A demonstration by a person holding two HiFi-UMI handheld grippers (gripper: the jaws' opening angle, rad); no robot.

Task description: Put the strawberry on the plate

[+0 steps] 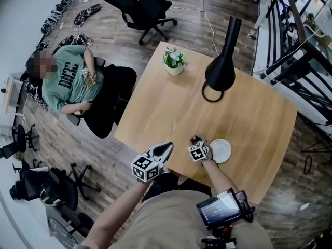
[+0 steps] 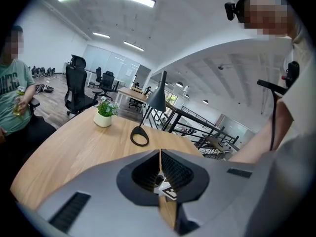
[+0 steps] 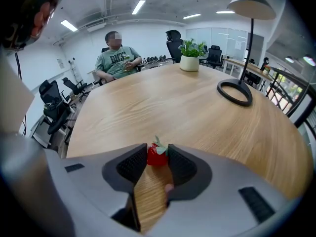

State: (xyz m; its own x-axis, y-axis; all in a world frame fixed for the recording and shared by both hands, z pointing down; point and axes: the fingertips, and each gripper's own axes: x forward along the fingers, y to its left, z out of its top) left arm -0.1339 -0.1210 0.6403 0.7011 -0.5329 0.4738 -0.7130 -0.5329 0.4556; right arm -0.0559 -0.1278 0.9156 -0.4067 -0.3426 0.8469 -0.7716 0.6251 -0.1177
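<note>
Two handheld grippers at a wooden table (image 1: pixel 249 123), the right one pinching a strawberry (image 3: pixel 157 155) just beside a white plate (image 1: pixel 222 150).

A black lamp (image 1: pixel 222 69) and a small potted plant (image 1: pixel 174 60) stand on the table well beyond the plate. In the head view, the left gripper (image 2: pixel 160 153) hangs at the near table edge, to the plate's left, with its jaws pressed together on nothing. The right gripper (image 3: pixel 157 152) is just beside the plate, its jaws clamping the red strawberry between their tips, close to the wood and not on the plate.
</note>
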